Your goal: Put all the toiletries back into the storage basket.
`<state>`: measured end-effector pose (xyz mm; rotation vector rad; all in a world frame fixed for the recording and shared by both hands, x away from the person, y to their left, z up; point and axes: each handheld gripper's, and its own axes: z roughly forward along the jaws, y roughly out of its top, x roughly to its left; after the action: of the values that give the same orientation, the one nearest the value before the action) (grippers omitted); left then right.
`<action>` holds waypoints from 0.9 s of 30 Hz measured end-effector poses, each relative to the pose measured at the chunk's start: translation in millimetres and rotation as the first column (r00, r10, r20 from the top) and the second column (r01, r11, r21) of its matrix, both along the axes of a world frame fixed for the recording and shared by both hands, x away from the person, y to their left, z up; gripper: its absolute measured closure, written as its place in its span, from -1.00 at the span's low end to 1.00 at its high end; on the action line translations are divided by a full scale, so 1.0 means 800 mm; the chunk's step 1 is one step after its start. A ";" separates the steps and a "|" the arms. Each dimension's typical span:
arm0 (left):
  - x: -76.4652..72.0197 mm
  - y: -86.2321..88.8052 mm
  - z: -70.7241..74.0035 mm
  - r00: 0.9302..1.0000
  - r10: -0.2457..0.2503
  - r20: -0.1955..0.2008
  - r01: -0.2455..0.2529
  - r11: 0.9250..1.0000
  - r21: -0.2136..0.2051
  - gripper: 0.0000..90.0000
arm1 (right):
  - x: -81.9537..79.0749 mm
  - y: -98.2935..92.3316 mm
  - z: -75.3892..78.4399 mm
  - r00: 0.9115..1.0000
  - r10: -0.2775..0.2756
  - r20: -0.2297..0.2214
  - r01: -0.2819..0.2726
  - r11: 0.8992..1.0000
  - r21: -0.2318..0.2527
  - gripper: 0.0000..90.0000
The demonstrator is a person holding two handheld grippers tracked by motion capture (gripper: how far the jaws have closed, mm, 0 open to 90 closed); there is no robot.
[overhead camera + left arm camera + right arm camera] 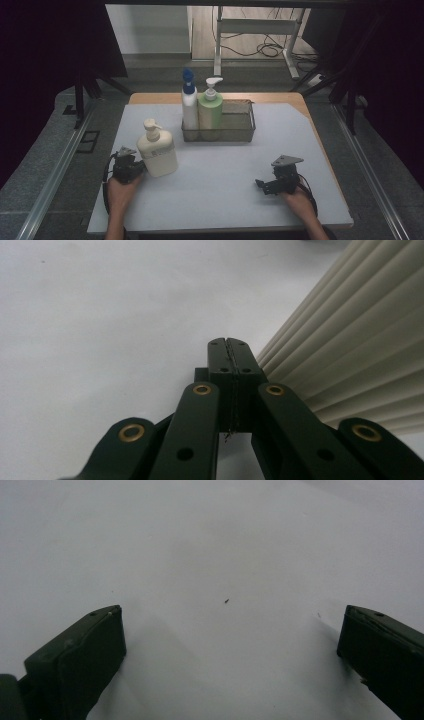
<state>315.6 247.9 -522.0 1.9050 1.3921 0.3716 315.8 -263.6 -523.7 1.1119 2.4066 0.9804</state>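
Note:
A cream pump bottle [157, 150] stands upright on the pale mat [225, 200] at the left. My left gripper [134, 169] rests on the mat just left of the bottle's base, held by a hand. In the left gripper view its jaws [229, 344] are pressed together with nothing between them, and the bottle's ribbed cream side [360, 340] rises close on the right. My right gripper [264, 186] lies low on the mat at the front right, in the other hand. In the right gripper view it [230, 625] stands wide open over bare mat.
A wire basket [240, 131] sits at the middle back of the mat. It holds a white bottle with a blue cap [189, 102] and a green pump bottle [210, 107] at its left end. Metal rails run along both sides of the table.

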 end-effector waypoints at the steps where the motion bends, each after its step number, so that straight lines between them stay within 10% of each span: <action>1: -0.001 -0.001 0.000 1.000 -0.003 0.000 0.003 1.000 0.000 0.98 | 0.000 0.000 0.000 1.000 0.000 0.000 0.000 1.000 0.000 -1.00; 27: -0.036 -0.031 0.001 0.997 -0.082 -0.003 0.082 0.997 0.007 0.98 | 0.000 0.000 0.000 1.000 -0.001 -0.003 0.001 1.000 0.001 -1.00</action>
<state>287.0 222.9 -521.3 1.9620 1.3114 0.3351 315.7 -263.5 -523.7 1.1153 2.4082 0.9808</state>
